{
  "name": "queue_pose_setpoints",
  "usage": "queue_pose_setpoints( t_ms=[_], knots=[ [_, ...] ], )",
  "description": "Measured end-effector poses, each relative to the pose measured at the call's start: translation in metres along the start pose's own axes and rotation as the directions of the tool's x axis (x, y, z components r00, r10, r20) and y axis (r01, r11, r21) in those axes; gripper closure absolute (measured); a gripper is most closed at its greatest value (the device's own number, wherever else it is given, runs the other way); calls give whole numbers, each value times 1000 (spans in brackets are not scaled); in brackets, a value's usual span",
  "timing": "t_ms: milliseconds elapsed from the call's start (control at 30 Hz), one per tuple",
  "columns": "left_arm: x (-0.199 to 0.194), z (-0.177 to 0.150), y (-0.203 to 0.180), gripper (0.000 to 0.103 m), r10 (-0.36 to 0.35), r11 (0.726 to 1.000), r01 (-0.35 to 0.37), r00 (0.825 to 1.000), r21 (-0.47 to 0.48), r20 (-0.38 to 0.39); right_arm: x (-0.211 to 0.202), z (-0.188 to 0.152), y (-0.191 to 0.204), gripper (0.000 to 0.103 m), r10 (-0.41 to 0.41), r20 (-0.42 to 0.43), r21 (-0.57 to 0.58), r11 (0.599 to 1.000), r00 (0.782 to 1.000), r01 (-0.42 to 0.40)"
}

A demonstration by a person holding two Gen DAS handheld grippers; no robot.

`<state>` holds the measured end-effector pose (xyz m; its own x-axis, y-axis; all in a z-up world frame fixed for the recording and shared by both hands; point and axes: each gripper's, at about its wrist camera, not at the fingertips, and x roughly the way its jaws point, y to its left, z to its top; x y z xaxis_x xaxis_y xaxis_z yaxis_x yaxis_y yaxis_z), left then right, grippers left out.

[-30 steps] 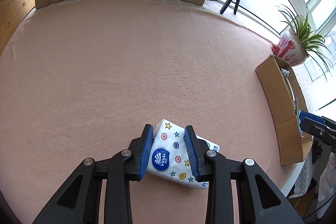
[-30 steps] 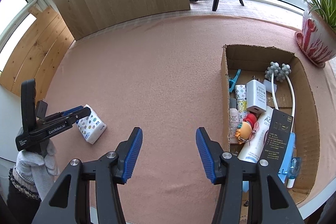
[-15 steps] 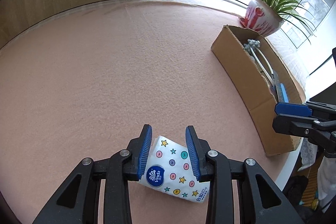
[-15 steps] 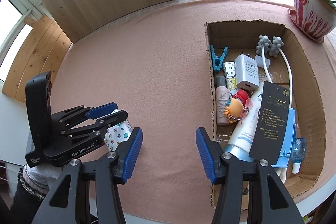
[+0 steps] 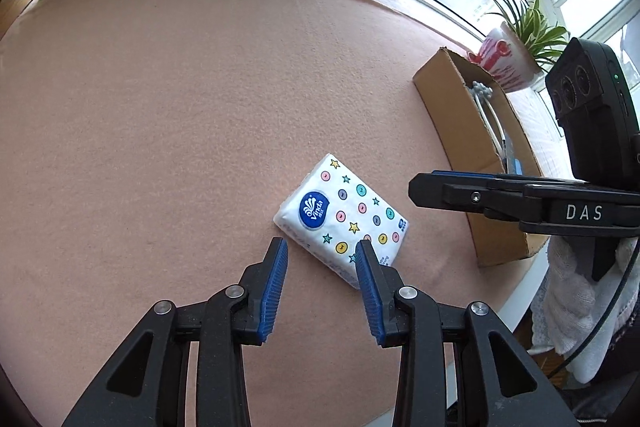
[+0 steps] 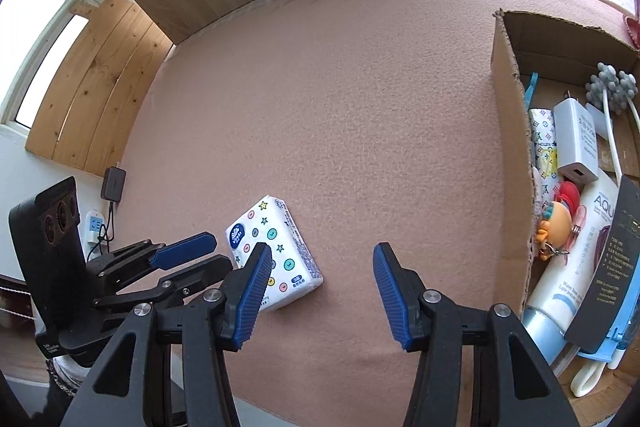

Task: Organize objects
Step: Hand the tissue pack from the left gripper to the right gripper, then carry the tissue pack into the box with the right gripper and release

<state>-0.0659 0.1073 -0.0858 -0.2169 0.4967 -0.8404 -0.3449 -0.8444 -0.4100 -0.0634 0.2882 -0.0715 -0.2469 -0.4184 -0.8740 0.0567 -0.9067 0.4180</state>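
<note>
One tissue pack is lying flat on the pink table cover, at about nine o'clock from one cardboard box. Two grippers are angling downward: the left gripper, empty and part open, sitting just short of the pack; the right gripper, wide and empty, hovering at the pack's three o'clock.

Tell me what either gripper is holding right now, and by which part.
Nothing is held. The tissue pack lies flat on the pink cloth, just ahead of the left gripper, whose jaws stand apart off it. The right gripper is open and empty.
</note>
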Motion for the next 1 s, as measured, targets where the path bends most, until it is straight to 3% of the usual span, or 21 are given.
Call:
queue_pose_setpoints(
  t_ms=[133,400,533,1000],
  knots=[
    [3,-5,-7,65,-12,1000,12,1000,-7,3,21,6,3,68,50,-75,2,999,996,-50],
    [9,-11,-11,65,6,999,-6,1000,-36,10,39,2,12,71,69,-122,-26,997,990,-72],
    [11,-15,-12,66,-9,998,10,1000,-55,24,45,-2,14,78,81,-138,-40,995,987,-87],
    [-3,-16,-44,67,-26,998,30,997,-53,78,26,-19,1,81,101,-68,-35,994,993,-103]
  ],
)
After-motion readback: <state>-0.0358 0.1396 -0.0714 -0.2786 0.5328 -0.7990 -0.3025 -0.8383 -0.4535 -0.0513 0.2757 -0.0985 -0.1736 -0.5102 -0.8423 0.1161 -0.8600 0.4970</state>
